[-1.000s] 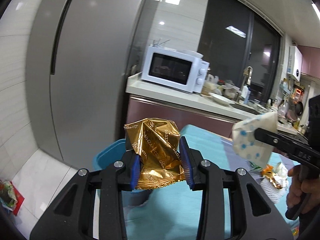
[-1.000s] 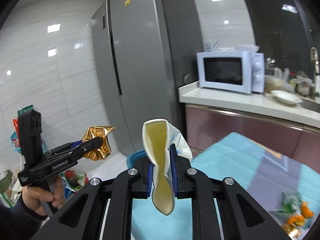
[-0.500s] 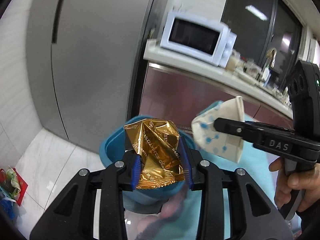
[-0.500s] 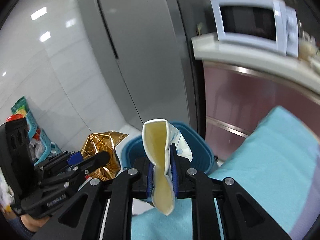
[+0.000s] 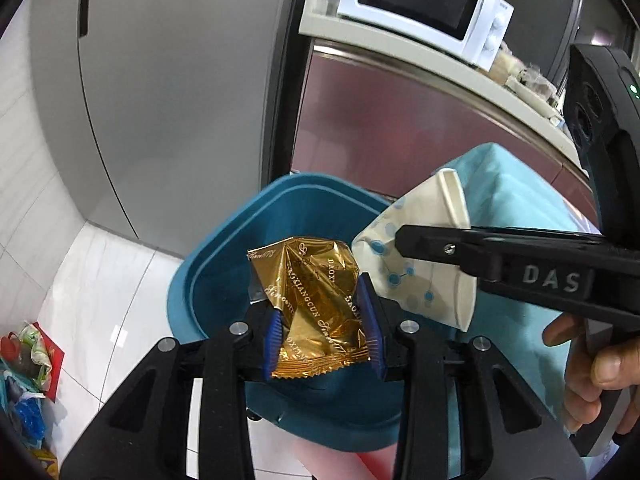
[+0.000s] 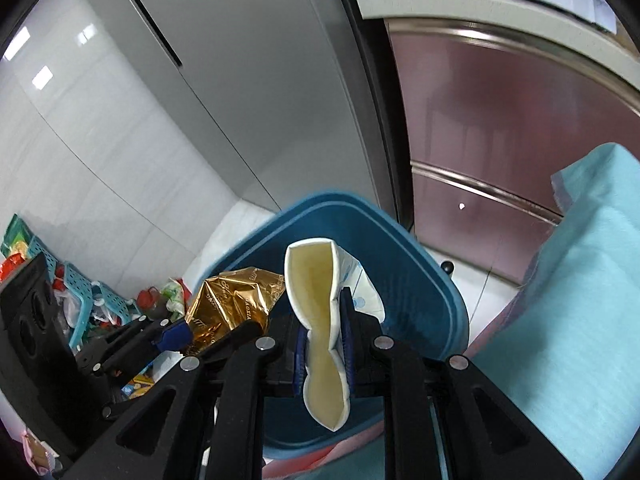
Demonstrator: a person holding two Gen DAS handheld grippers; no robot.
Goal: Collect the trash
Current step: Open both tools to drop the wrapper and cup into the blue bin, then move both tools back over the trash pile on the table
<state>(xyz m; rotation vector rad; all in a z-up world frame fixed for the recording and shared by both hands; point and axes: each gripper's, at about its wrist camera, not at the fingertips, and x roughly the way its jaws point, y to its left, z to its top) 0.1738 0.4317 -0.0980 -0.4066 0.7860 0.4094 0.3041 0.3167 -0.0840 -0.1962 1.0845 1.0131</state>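
Both grippers have swung down from counter height and now hang over the blue trash bin (image 5: pixel 208 280). Left gripper (image 5: pixel 324 328) clamps the gold foil wrapper (image 5: pixel 316 296); right gripper (image 6: pixel 324 344) pinches the flattened paper cup (image 6: pixel 320 320). Release looks next.

Blue bin (image 5: pixel 208 272) stands on white tiled floor (image 5: pixel 104 280).
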